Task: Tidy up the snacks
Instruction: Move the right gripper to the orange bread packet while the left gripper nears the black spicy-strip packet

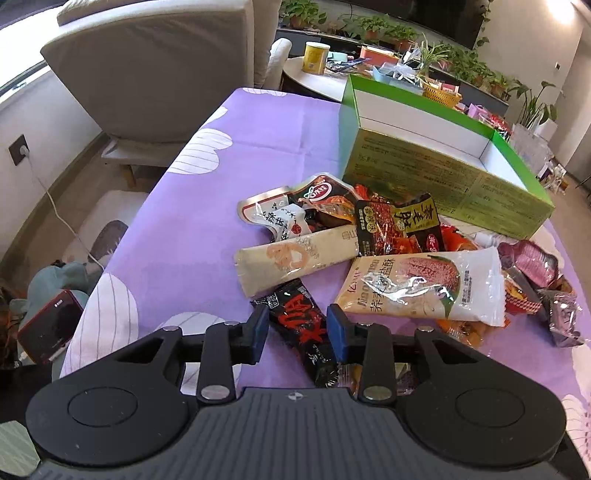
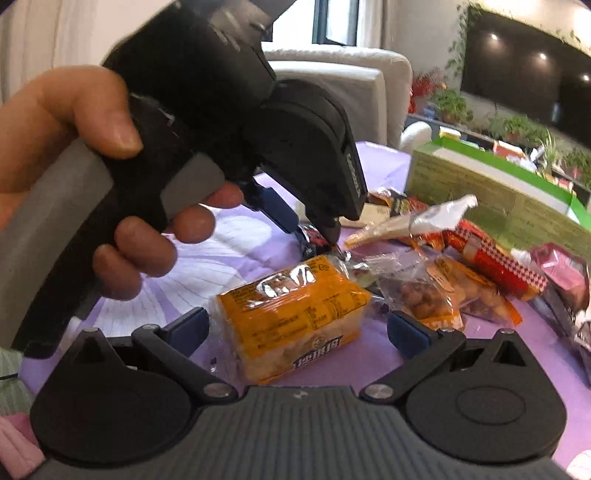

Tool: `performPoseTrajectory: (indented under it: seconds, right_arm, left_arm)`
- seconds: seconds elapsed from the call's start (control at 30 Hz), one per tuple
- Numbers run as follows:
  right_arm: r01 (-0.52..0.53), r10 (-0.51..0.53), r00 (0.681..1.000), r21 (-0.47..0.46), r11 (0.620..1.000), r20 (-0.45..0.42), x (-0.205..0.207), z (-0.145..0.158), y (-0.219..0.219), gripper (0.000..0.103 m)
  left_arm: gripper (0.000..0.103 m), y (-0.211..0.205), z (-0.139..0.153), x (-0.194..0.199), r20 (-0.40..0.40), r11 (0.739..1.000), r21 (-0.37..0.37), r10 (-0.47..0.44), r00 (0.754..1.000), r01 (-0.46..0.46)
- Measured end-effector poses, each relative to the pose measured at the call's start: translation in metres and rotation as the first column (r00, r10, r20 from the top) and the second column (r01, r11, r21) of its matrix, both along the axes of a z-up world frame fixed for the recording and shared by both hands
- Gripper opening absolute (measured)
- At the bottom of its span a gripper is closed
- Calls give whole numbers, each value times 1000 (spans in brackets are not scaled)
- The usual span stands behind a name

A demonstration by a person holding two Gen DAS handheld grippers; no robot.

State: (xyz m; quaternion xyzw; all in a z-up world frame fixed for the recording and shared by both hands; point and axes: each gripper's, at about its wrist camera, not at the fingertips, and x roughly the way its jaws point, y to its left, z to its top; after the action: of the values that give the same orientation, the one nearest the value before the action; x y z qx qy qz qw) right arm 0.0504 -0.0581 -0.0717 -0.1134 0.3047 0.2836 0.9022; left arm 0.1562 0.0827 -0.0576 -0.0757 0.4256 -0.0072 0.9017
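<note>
A grey sofa point(image 1: 155, 70) stands at eleven o'clock beyond the purple tablecloth point(image 1: 258, 147). Potted plants point(image 1: 376, 26) line the far shelf at one o'clock. A red phone point(image 1: 51, 325) lies at eight o'clock.

My count from the feeds — one open green box point(image 1: 436, 177); one purple tablecloth point(image 1: 258, 125); two grippers, left point(image 1: 297, 332) and right point(image 2: 297, 330); snack packets point(image 1: 424, 284) in one heap — about a dozen, overlapping, exact number unclear.

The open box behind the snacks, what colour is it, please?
Green outside, white inside; left wrist view shows it best.
</note>
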Motion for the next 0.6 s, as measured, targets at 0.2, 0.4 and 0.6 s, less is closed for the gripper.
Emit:
performPoseTrajectory:
  seconds: [0.2,0.4,0.6]
  right_arm:
    - [43,-41,999,-58,997,34,-9,5,-23,59]
    - [233,-227,972,-107,967,66,-18,5,-65,59]
    - [133,-126,989,99,986,-77,-22,16,-60,59]
  left_arm:
    - [35,1,-1,0,-3,1000,2,-12,1000,12]
    - [35,8,-1,-6,-9,1000,-26,-5,1000,5]
    - [34,0,0,-5,-15,1000,0,-2,1000,2]
